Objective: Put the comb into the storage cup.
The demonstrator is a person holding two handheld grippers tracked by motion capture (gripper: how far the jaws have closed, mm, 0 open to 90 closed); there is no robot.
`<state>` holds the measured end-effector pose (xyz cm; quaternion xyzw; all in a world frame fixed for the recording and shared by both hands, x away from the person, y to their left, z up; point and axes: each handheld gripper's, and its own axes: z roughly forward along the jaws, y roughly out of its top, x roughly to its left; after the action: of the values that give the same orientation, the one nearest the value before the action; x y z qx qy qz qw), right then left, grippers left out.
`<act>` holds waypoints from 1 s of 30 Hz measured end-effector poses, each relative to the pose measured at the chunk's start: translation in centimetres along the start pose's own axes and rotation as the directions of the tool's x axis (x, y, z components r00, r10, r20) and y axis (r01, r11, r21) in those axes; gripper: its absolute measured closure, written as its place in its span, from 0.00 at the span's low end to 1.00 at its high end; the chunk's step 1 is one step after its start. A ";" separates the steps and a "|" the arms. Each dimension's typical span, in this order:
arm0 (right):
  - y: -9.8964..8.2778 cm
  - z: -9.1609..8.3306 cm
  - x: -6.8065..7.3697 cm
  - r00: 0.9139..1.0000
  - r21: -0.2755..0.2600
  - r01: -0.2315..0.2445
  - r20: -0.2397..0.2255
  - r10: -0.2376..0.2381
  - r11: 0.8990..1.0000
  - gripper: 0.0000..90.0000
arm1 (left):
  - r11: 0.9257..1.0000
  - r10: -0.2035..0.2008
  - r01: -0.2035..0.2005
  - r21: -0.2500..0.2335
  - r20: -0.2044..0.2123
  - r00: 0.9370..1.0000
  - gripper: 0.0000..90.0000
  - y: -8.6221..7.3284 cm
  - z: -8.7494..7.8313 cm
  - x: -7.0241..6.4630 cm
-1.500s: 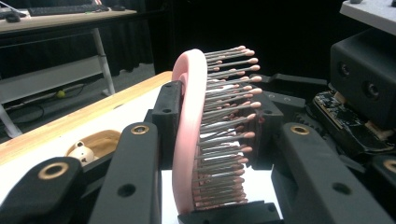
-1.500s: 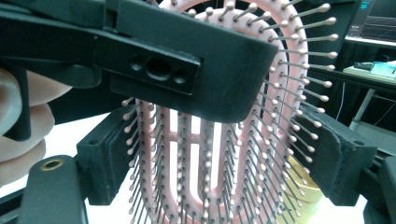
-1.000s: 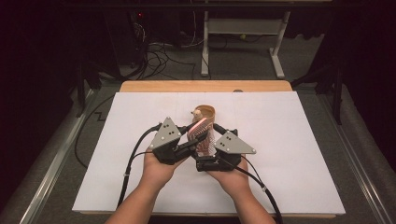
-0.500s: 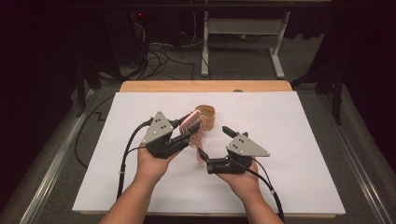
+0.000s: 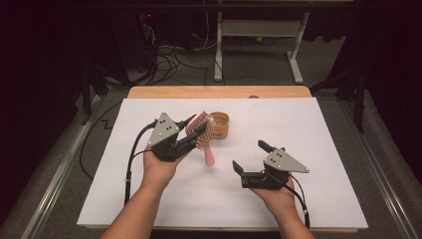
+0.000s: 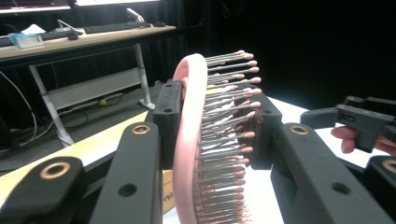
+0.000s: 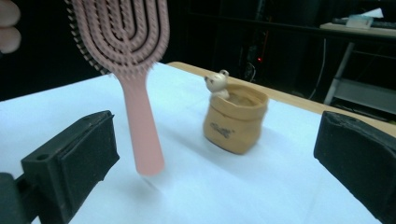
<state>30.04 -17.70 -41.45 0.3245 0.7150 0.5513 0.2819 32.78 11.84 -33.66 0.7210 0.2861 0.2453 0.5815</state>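
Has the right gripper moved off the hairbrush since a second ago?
Yes. The right gripper has pulled away from the hairbrush and the tan holder, toward the table's near right; its jaws are open and empty.

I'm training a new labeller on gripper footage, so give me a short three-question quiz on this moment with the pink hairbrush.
1. True or false: the left gripper is clamped on the head of the pink hairbrush.
2. The right gripper is: A) open with nothing between its jaws, B) shut on the brush handle, C) shut on the pot.
3. Fill in: the brush handle hangs with its end pointing ____ toward the white table cover, beside the tan bear pot.

Key: 1 true; 2 A; 3 down.
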 end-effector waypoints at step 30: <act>-4.2 -5.6 -4.8 0.987 0.020 -0.080 0.143 0.077 0.997 0.00 | 0.999 0.015 -0.016 -0.032 -0.036 0.999 0.72 3.4 2.9 1.7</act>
<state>28.18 -25.61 -44.03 0.3944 0.6868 0.5284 0.3059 36.42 10.45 -30.86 0.7091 0.2869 0.2675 0.5860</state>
